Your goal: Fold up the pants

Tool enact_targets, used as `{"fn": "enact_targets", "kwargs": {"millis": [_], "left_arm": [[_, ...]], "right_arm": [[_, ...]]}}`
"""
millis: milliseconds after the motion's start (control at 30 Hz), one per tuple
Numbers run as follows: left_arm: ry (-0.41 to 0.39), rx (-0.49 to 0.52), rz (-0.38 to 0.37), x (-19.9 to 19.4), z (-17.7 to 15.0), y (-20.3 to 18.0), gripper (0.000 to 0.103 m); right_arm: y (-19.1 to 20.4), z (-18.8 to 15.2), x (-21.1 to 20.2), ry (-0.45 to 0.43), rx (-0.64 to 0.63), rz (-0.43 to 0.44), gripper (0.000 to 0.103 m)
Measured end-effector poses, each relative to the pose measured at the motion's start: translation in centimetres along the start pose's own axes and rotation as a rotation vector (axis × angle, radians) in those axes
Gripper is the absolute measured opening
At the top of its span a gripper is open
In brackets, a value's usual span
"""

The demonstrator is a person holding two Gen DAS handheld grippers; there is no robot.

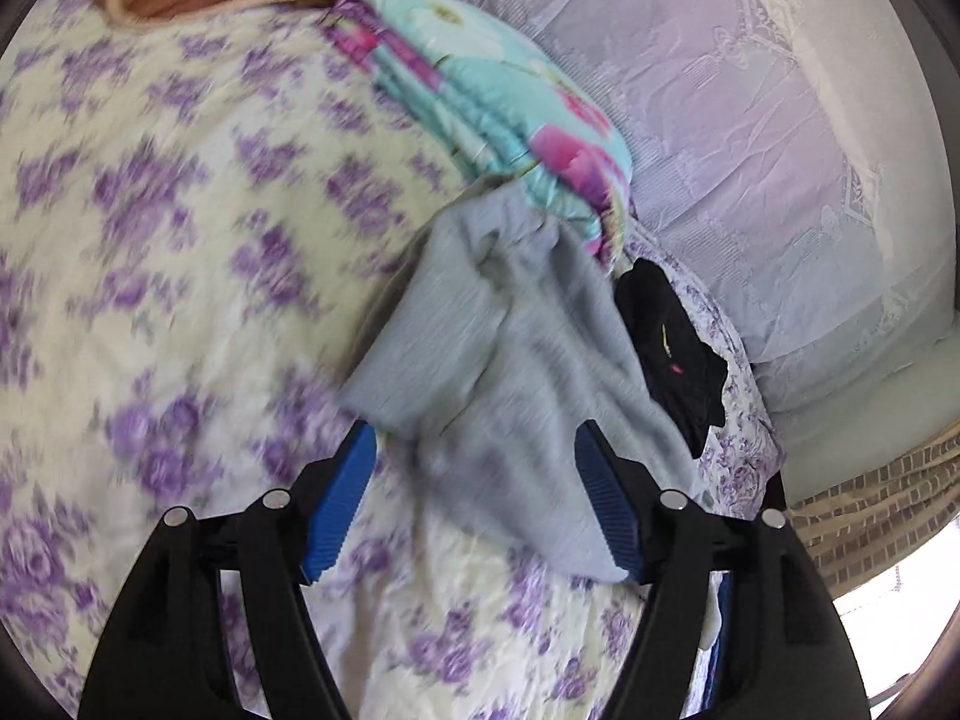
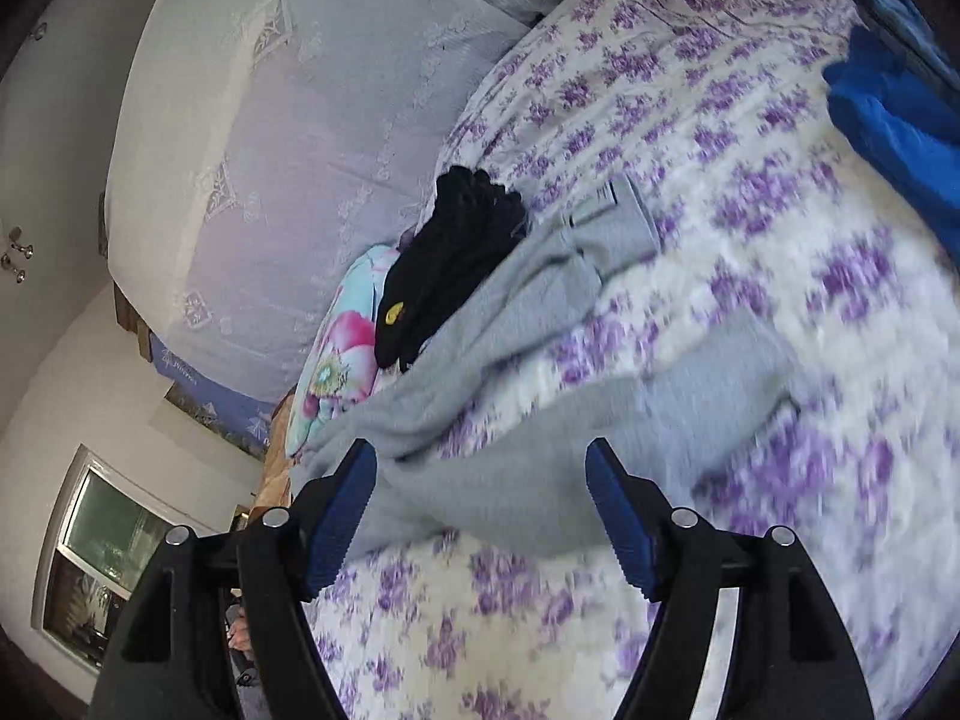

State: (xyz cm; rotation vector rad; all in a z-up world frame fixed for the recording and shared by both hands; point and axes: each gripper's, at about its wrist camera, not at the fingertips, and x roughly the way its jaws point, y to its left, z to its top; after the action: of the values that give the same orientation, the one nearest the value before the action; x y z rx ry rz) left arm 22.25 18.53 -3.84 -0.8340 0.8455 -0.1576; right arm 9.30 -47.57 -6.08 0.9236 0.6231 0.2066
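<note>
Between my left tongs (image 1: 474, 492) the grey pants (image 1: 510, 360) lie loose, pads apart and gripping nothing; my right tongs (image 2: 480, 510) gape likewise over them; the pants sprawl rumpled on the bed (image 1: 180, 240), so I judge folding barely begun, every fold left; I count one pair of pants, one black garment (image 2: 444, 276), one folded quilt (image 1: 480, 102).

Your right gripper (image 2: 480, 510) stood with jaws apart over the grey pants (image 2: 528, 360), which lay on the purple-flowered bedspread (image 2: 780, 210), a black garment (image 2: 456, 258) beside them.
</note>
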Motion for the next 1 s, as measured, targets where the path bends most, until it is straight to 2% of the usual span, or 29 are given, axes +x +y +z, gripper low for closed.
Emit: {"fn": "enact_targets", "kwargs": {"millis": [67,167,367,533,567,633,667,700,733,767,833,900,967,1000], "left_arm": [[0.025,-0.045,-0.030,0.7,-0.8,1.2,0.066],[0.046,-0.083,-0.038,2.7,-1.3,1.8,0.065],[0.059,-0.154,-0.027,6.7,-0.5,1.8,0.060],[0.026,-0.106,0.005,8.9,0.8,0.1,0.060],[0.018,-0.098,-0.002,9.2,0.9,0.0,0.057],[-0.004,-0.074,-0.031,9.5,1.0,0.1,0.047],[-0.006,-0.070,-0.055,9.6,1.2,0.4,0.037],[-0.002,-0.086,-0.087,9.5,1.2,0.8,0.026],[0.001,-0.112,-0.124,9.3,1.3,1.3,0.021],[-0.003,-0.129,-0.146,8.8,1.2,1.5,0.018],[-0.021,-0.115,-0.143,7.1,1.0,0.9,0.015],[-0.045,-0.048,-0.153,5.0,1.2,-0.9,0.013],[-0.058,-0.005,-0.145,3.8,1.9,-2.5,0.013],[-0.049,0.002,-0.146,3.8,2.8,-3.4,0.013]], "right_arm": [[-1.1,-1.9,0.0,0.036,0.040,-0.009,0.073],[-2.3,-3.3,0.2,0.050,0.074,-0.028,0.073],[-3.3,-2.1,1.9,0.020,0.086,-0.076,0.073],[-3.9,-0.4,3.7,-0.024,0.093,-0.102,0.069],[-4.0,-0.1,4.0,-0.037,0.094,-0.102,0.068],[-4.1,0.7,4.6,-0.058,0.092,-0.098,0.061],[-4.3,0.9,4.8,-0.070,0.102,-0.091,0.054],[-4.4,1.1,4.9,-0.075,0.120,-0.065,0.038],[-4.5,1.4,4.9,-0.067,0.145,-0.031,0.025],[-4.3,1.5,4.7,-0.064,0.173,0.004,0.021],[-2.8,2.2,3.4,-0.066,0.189,0.069,0.019],[-0.6,3.4,2.1,-0.069,0.156,0.096,0.019],[1.4,6.0,1.8,-0.069,0.142,0.093,0.019],[2.3,7.7,2.5,-0.064,0.123,0.065,0.020]]}}
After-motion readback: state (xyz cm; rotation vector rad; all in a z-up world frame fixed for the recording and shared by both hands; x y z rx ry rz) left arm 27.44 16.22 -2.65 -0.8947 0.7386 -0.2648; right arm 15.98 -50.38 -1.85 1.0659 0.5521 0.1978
